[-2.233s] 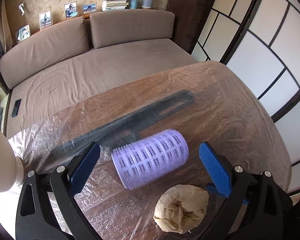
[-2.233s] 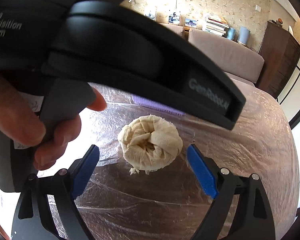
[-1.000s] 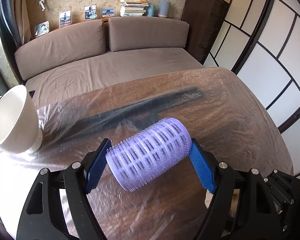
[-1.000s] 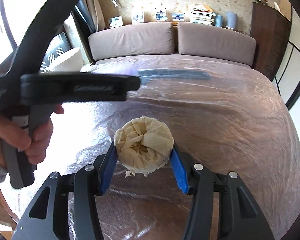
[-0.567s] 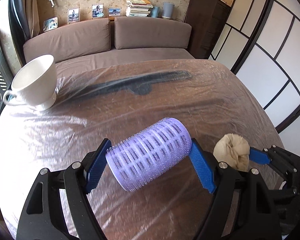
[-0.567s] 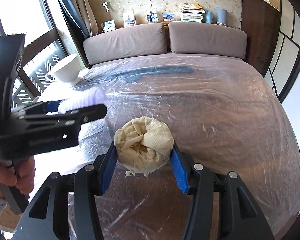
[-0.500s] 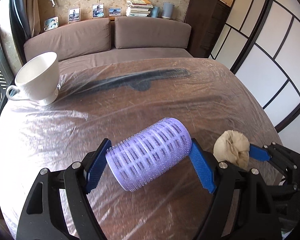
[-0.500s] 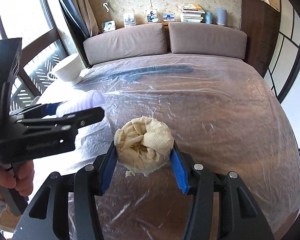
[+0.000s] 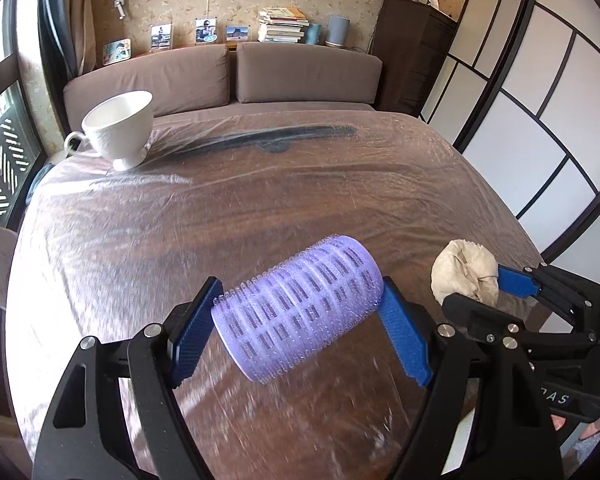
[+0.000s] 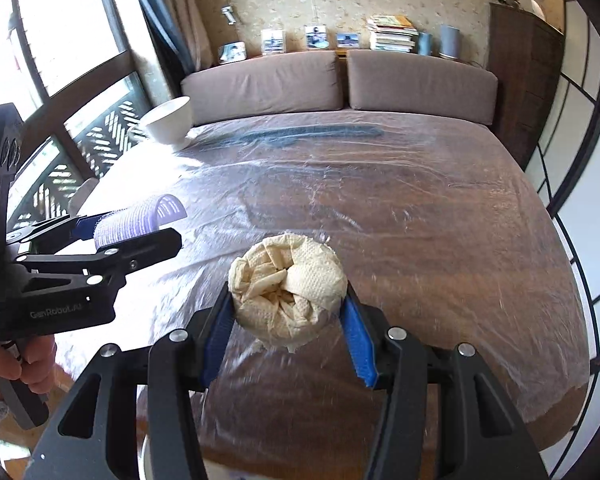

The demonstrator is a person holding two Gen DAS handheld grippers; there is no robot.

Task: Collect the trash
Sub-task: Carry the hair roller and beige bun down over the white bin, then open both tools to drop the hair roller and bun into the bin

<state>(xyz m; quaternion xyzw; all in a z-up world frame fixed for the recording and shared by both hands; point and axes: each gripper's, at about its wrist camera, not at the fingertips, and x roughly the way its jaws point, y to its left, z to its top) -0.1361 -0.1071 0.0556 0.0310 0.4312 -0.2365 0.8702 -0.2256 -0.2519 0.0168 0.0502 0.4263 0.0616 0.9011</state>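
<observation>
My left gripper [image 9: 296, 320] is shut on a purple hair roller [image 9: 298, 306] and holds it lifted above the near part of the table. My right gripper [image 10: 286, 312] is shut on a crumpled beige paper ball [image 10: 288, 292], also lifted above the table. In the left wrist view the paper ball [image 9: 464, 276] and the right gripper sit to the right. In the right wrist view the roller [image 10: 140, 218] and the left gripper are at the left.
The wooden table [image 9: 260, 208] is covered in clear plastic film. A white cup [image 9: 120, 128] stands at its far left. A long black comb [image 9: 276, 136] lies along the far edge. A brown sofa [image 9: 228, 76] stands behind. Sliding screens are on the right.
Both grippers closed on their objects and lifted them; since then both have pulled back and up from the table, so more of the table and the cup shows.
</observation>
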